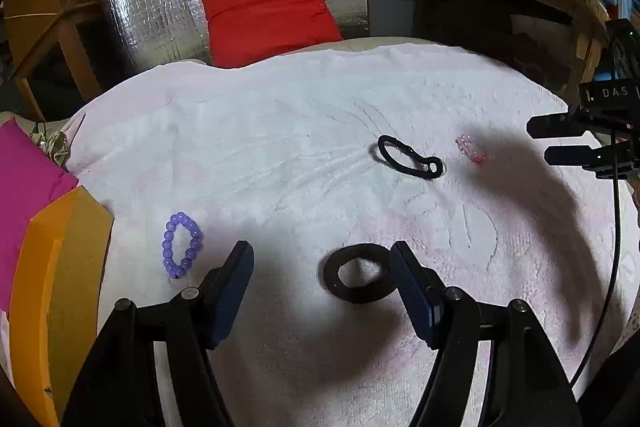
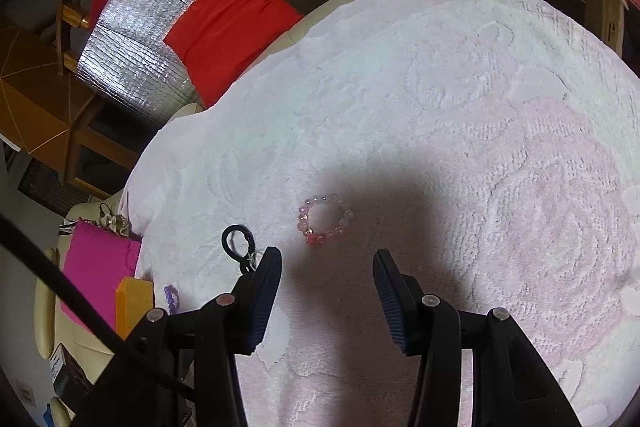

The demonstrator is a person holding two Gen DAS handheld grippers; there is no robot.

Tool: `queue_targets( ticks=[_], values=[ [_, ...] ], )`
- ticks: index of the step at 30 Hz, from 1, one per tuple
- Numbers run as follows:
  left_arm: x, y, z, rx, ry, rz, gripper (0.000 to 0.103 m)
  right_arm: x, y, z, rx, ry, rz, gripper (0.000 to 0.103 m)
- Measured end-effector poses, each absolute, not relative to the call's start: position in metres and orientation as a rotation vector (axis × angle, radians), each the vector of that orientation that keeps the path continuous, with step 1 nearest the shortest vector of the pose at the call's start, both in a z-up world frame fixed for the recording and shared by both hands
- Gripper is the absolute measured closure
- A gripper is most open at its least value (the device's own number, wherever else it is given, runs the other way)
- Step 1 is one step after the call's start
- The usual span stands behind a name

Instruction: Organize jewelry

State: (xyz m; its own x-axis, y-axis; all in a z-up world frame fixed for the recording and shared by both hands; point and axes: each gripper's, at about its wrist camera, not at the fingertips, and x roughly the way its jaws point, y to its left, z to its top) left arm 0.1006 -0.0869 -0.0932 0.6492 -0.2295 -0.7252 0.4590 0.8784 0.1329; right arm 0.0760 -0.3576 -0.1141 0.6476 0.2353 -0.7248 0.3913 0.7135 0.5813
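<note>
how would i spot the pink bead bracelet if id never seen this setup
Start at the white towel covering the surface. Just ahead of the right gripper, whose jaws stand open and empty, lies a small ring of beads, the pink bracelet. Its beads are translucent pink, unlike the opaque purple bracelet and the black hair ties.

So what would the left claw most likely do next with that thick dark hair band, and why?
Probably ease down and forward, then close. The left gripper is open, and the dark hair band lies flat on the white towel, mostly between its fingers and against the right one, not yet pinched. The purple bead bracelet sits off to its left, outside the fingers.
</note>
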Motion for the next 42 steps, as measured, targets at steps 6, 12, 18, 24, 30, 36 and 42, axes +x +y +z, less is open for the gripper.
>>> queue_targets(
  ticks=[6, 12, 18, 24, 30, 36, 42],
  values=[
    [0.103, -0.088, -0.1, 0.33, 0.805, -0.409, 0.032, 0.076, -0.357, -0.114, 0.798, 0.886, -0.099, 0.051],
    [0.109, -0.083, -0.105, 0.337, 0.842, -0.401, 0.032, 0.076, -0.357, -0.115, 0.811, 0.89, -0.099, 0.051],
    [0.115, -0.069, -0.106, 0.294, 0.877, -0.402, 0.032, 0.077, -0.352, -0.114, 0.817, 0.888, -0.082, 0.051],
    [0.117, -0.065, -0.106, 0.249, 0.899, -0.432, 0.032, 0.079, -0.348, -0.113, 0.823, 0.883, -0.065, 0.051],
    [0.116, -0.075, -0.11, 0.24, 0.926, -0.467, 0.032, 0.078, -0.348, -0.112, 0.821, 0.863, -0.074, 0.051],
    [0.115, -0.084, -0.114, 0.215, 0.948, -0.506, 0.032, 0.077, -0.358, -0.113, 0.832, 0.839, -0.088, 0.051],
    [0.116, -0.085, -0.116, 0.213, 0.954, -0.503, 0.032, 0.086, -0.354, -0.114, 0.814, 0.846, -0.076, 0.055]
  ],
)
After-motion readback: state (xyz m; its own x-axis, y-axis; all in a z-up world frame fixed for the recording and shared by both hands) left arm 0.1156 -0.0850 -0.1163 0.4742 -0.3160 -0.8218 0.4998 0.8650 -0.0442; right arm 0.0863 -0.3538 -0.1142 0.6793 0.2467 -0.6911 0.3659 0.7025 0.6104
